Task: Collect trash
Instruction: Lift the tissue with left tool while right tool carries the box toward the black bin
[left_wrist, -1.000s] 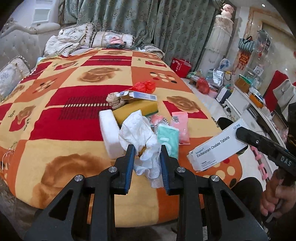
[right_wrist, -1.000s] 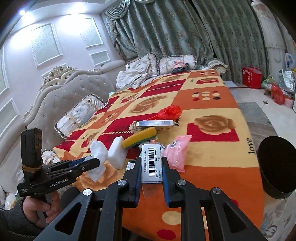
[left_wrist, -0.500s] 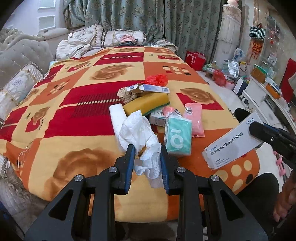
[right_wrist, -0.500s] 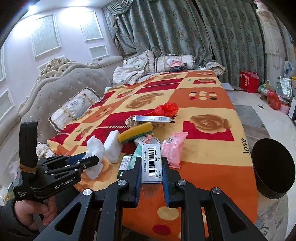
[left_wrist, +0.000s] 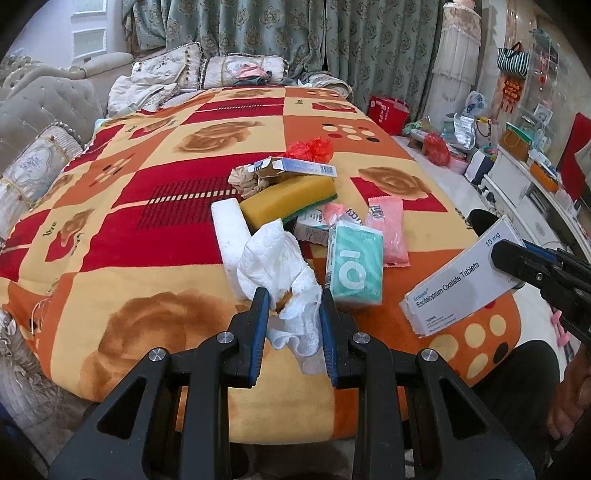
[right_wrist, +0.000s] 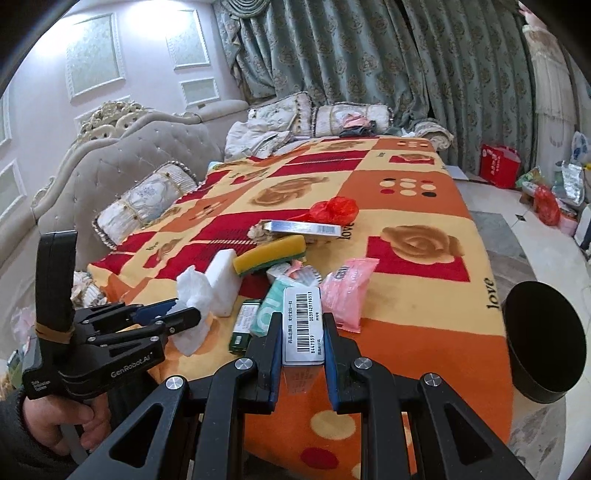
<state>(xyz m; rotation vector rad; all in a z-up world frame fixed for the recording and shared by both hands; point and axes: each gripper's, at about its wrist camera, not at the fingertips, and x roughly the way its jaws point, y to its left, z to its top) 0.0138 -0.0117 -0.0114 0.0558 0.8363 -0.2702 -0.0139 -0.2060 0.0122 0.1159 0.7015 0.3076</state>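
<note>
Crumpled tissue (left_wrist: 284, 273): white, bunched, pinched between the blue pads of the left gripper (left_wrist: 291, 306); lifted off the blanket, above its near edge.
Tablet box (left_wrist: 461, 280): white, printed "Escitalopram Oxalate Tablets 10 mg"; clamped at one end by the right gripper (right_wrist: 301, 332), barcode face toward that camera; held in the air off the blanket's near right corner.
Left gripper, jaws: narrowed onto the tissue; body level, fingers aimed across the bed; bare hand (right_wrist: 66, 424) wrapped round its grip from below.
Right gripper, jaws: narrowed onto the box; fingers aimed up the length of the bed.
Remaining pile, mid-blanket: white foam block (left_wrist: 231, 236); yellow sponge with green backing (left_wrist: 288, 199); teal tissue pack (left_wrist: 354, 266); pink packet (left_wrist: 386, 232); flat carton with barcode (left_wrist: 295, 166); red plastic bag (left_wrist: 310, 147); small green box (right_wrist: 242, 325).
Blanket (left_wrist: 147, 206): red, orange and cream checks with roses, covering the bed.
Black bin (right_wrist: 543, 339): round, on the floor just beside the blanket's right edge.
Backdrop: tufted headboard (right_wrist: 122, 158); green patterned curtains (right_wrist: 388, 62).
</note>
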